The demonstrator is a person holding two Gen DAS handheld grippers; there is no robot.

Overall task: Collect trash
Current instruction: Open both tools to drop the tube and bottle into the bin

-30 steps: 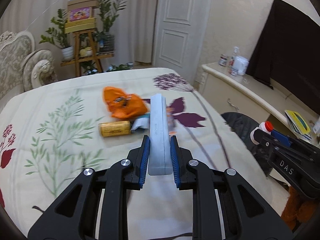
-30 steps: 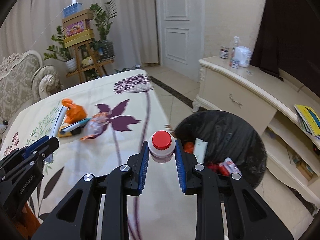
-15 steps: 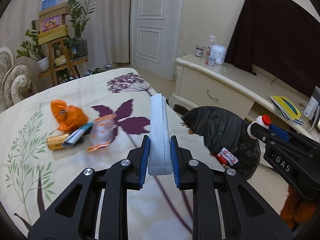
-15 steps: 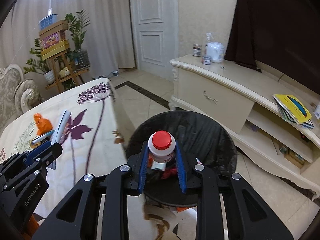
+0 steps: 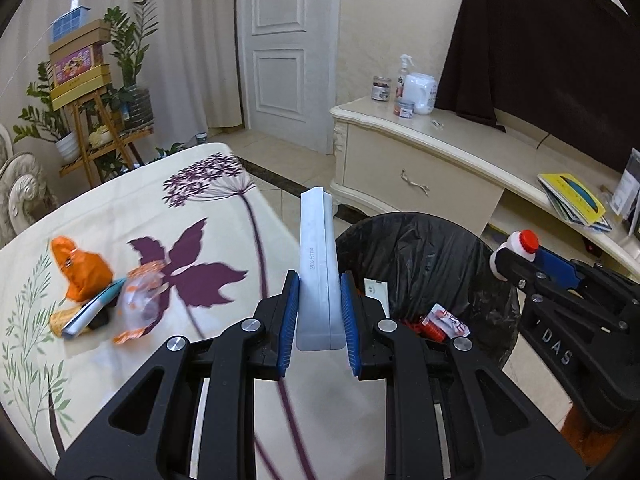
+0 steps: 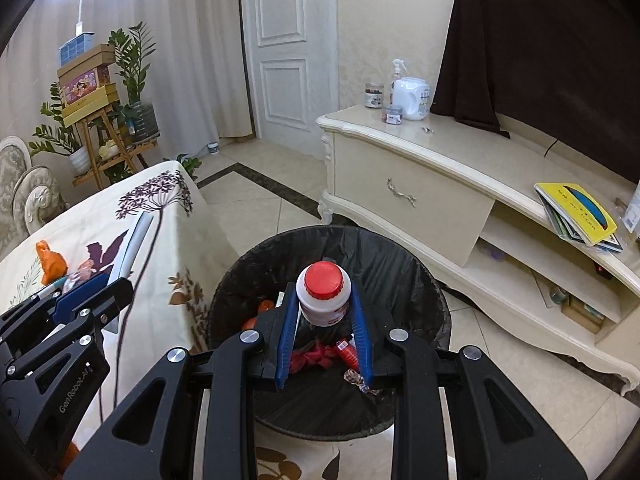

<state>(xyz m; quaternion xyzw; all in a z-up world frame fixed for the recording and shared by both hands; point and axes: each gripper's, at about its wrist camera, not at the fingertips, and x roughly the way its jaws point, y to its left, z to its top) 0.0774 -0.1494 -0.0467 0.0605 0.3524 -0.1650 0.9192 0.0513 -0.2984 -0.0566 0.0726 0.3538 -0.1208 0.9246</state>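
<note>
Right wrist view shows our right gripper (image 6: 325, 312) clamped on the white bottle with red cap (image 6: 324, 294), held directly above the black-lined bin (image 6: 404, 264). We judge the drop step is at hand; releasing the fingers should let it fall inside. Our left gripper (image 5: 319, 307) grips a flat grey box (image 5: 318, 264) over the tablecloth's (image 5: 192, 216) edge, beside the bin, next in line. 2 or more wrappers (image 5: 84, 276) remain on the cloth. Between bin and cabinet (image 6: 412, 196) lies open floor.
</note>
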